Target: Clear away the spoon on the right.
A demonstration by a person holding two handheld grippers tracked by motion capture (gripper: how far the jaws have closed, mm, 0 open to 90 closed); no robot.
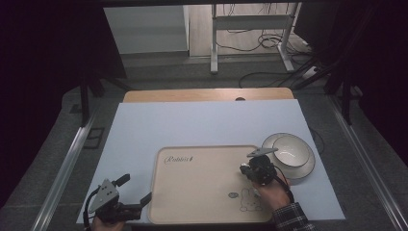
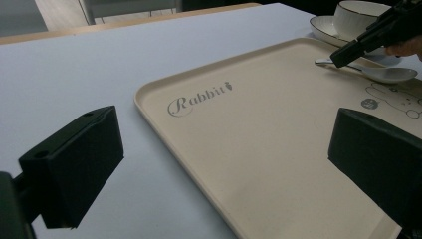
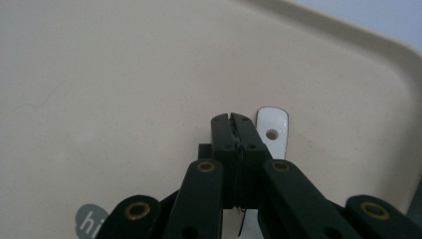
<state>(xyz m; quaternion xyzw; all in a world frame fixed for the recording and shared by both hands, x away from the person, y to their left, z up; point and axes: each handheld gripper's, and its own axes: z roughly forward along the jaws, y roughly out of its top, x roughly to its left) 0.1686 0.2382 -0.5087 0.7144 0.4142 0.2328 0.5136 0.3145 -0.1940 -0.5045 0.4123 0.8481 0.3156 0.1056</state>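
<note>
Right tool [image 3: 233, 124] clamped on one spoon [image 3: 272, 130]; left tool [image 2: 219, 164] apart; one tray [image 1: 202, 202], one bowl [image 1: 291, 150].

Your left gripper [image 2: 224, 164] is hovering with jaws spread wide over the beige tray's [image 2: 164, 119] near edge, while your right gripper [image 2: 378, 35] is clamping a white spoon [image 2: 388, 73] beside the bowl [image 2: 356, 15].

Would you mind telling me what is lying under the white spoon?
The spoon lies on the beige tray, near its right rim. The right gripper has its fingers shut on the handle, hiding the handle's middle and the tray beneath.
</note>
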